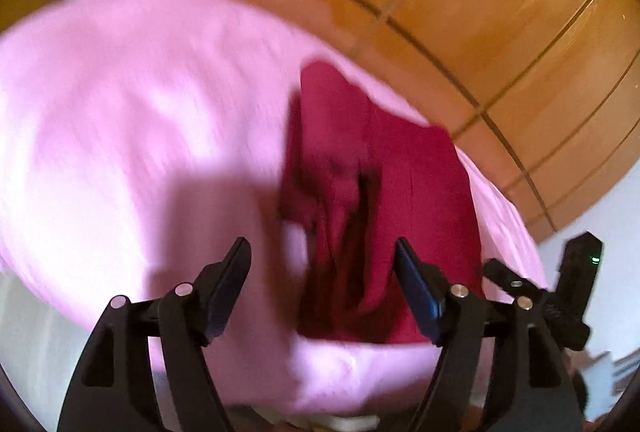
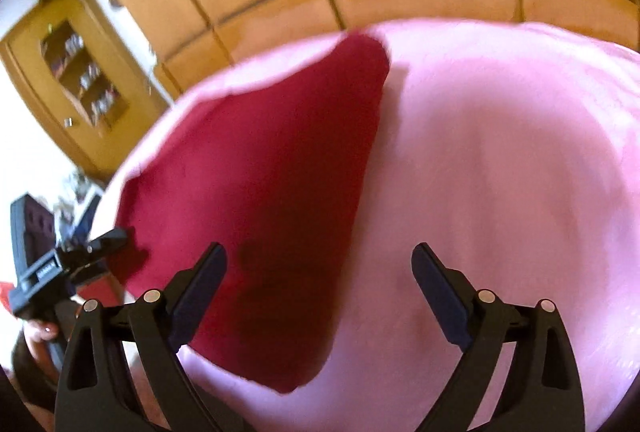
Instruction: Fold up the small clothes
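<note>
Black fingers of the left tongs [image 1: 323, 252] stand wide apart at the bottom of the left wrist view, gripping nothing, with the red garment [image 1: 372, 200] lying just beyond and between them. Both views are smeared by blur, so fine detail is lost. From this side the cloth looks rumpled, with dark lengthwise creases running through its middle; from the right wrist view the red garment [image 2: 272, 200] reads as a smoother, roughly triangular sheet, narrowing to a rounded corner at the far end and to a point near the camera. It rests on a pink cover [image 2: 500, 172] over a rounded surface; what lies beneath I cannot tell. The right tongs [image 2: 319, 260] are likewise spread wide and empty, the left finger over the cloth's near part, the right finger over bare pink. Broad pink room lies beside the garment, and wooden panelled doors [image 1: 480, 12] rise behind the cover's far edge.
</note>
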Tool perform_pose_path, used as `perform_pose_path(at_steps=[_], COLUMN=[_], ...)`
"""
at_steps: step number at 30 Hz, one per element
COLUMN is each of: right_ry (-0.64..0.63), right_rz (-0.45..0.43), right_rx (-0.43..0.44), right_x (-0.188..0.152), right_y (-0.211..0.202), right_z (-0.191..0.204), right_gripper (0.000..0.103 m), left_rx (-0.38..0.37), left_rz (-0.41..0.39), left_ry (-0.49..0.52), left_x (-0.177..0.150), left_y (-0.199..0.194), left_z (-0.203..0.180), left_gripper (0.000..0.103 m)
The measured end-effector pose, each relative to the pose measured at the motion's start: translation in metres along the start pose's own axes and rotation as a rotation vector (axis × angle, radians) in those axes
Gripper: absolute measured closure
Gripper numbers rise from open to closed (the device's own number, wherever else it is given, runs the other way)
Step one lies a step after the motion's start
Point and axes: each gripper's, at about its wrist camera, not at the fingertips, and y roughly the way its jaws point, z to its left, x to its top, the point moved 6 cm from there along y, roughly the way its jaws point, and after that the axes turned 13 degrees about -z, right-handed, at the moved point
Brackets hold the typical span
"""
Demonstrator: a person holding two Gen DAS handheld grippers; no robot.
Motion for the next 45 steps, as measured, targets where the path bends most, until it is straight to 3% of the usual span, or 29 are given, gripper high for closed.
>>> perform_pose_path(at_steps=[7, 11, 14, 16, 18, 23, 26, 32, 33, 34, 38, 42, 45], right_ry=[-0.04, -0.102, -0.137, -0.114, -0.043, -0.016, 0.029, 0.209, 0.236, 0.279, 0.382, 0.336, 0.322], right_rz=[-0.041, -0.01, 0.061, 0.099, 0.083, 0.052, 0.039, 0.028, 0.032, 0.043, 0.12, 0.184, 0.224], right_rx=[-0.075, -0.119, -0.196, -0.215, -0.172, -0.153, -0.118, 0.031, 0.045, 0.071, 0.158, 0.183, 0.203], right_x=[0.054, 0.061, 0.048, 0.031, 0.019, 0.017, 0.018, 0.018, 0.017, 0.013, -0.005, -0.012, -0.018], right_y=[0.04, 0.072, 0.093, 0.107, 0.115, 0.109, 0.102, 0.068, 0.066, 0.061, 0.053, 0.053, 0.064], right_z=[-0.002, 0.007, -0.002, -0.015, -0.026, -0.028, -0.031, -0.03, -0.031, -0.032, -0.028, -0.014, -0.003], right_gripper=[0.01, 0.01, 0.01, 0.003, 0.003, 0.003, 0.003, 0.007, 0.011, 0.016, 0.017, 0.018, 0.018], left_rx=[0.073, 0.162, 0.208, 0.185, 0.149, 0.146, 0.123, 0.02, -0.005, -0.031, -0.111, -0.153, -0.188], left_rz=[-0.056, 0.014, 0.093, 0.126, 0.124, 0.112, 0.106, 0.087, 0.091, 0.098, 0.151, 0.194, 0.254], left_ry=[0.183, 0.314, 0.313, 0.233, 0.16, 0.193, 0.158, 0.039, 0.015, -0.01, -0.09, -0.061, 0.026], left_x=[0.055, 0.055, 0.041, 0.026, 0.022, 0.022, 0.024, 0.018, 0.015, 0.01, -0.004, -0.015, -0.028], left_y=[0.031, 0.073, 0.099, 0.105, 0.11, 0.115, 0.112, 0.077, 0.071, 0.065, 0.062, 0.062, 0.065], left_z=[-0.033, -0.04, -0.031, -0.015, -0.003, -0.004, -0.004, -0.001, 0.0, 0.002, 0.004, -0.006, -0.022], left_gripper=[0.025, 0.026, 0.034, 0.033, 0.03, 0.025, 0.022, 0.021, 0.021, 0.022, 0.023, 0.023, 0.034])
